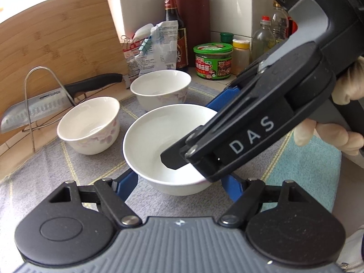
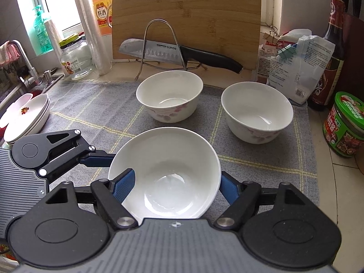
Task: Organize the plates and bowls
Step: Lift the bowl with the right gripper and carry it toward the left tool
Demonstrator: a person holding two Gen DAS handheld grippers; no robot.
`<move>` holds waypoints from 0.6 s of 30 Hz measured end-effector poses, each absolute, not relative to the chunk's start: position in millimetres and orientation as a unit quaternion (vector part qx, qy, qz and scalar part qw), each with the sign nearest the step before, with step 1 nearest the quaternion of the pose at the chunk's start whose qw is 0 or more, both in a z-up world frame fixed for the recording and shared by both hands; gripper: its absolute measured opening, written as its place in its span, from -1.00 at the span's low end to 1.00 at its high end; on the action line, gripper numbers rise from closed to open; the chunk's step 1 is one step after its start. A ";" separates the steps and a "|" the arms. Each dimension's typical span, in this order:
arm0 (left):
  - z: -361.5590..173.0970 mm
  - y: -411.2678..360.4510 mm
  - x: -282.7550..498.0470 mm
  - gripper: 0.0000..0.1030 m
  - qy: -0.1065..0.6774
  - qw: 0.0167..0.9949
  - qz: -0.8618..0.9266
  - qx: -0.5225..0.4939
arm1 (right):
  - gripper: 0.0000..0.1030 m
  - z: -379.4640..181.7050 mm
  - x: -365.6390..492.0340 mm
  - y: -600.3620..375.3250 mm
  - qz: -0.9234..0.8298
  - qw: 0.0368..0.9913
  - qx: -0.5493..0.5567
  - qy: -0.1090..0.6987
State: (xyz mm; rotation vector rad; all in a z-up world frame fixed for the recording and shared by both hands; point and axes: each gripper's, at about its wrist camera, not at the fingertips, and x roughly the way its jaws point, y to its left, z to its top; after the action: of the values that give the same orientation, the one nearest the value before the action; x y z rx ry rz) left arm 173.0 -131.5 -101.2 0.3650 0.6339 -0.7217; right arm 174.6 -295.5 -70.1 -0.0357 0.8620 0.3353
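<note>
You had the plain white bowl (image 2: 168,150) standing on the grey checked cloth (image 2: 91,104), in front of the two flowered bowls (image 2: 169,95). Your right gripper (image 2: 176,187) had its fingers apart, the left one inside the bowl and the right one just outside its wall, so nothing was clamped. Your left gripper (image 1: 179,183) held its fingers on either side of the bowl's lower part, but I could not tell if they pressed on it.
</note>
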 end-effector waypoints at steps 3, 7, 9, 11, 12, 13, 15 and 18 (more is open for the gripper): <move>-97.8 -117.6 167.8 0.55 0.306 0.875 -0.334 0.173 | 0.63 -67.7 173.3 -282.1 0.173 0.893 -0.022 0.415; -95.3 -95.2 160.9 0.55 0.310 0.881 -0.313 0.173 | 0.63 -66.6 173.6 -258.9 0.195 0.888 -0.029 0.415; -94.7 -83.0 158.1 0.55 0.314 0.884 -0.303 0.170 | 0.63 -66.4 174.3 -244.5 0.207 0.885 -0.034 0.415; -93.8 -70.0 155.5 0.55 0.317 0.887 -0.292 0.167 | 0.63 -66.4 175.4 -231.0 0.218 0.883 -0.039 0.415; -93.6 -64.4 154.4 0.55 0.318 0.888 -0.287 0.165 | 0.63 -66.4 175.8 -222.3 0.224 0.881 -0.042 0.415; -93.0 -56.9 153.0 0.55 0.319 0.890 -0.281 0.163 | 0.63 -66.6 176.4 -216.0 0.229 0.879 -0.045 0.415; -93.4 -46.3 151.1 0.55 0.322 0.893 -0.272 0.160 | 0.63 -66.8 177.6 -201.2 0.239 0.876 -0.050 0.415; -95.2 -29.6 149.7 0.55 0.327 0.896 -0.257 0.156 | 0.63 -67.6 180.2 -181.0 0.254 0.872 -0.055 0.415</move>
State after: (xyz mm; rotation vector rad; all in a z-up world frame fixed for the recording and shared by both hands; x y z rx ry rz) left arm 149.7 -29.6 -95.2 0.3228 0.6767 -0.5316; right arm 180.2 -181.0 -67.6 -0.1158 0.8684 0.5309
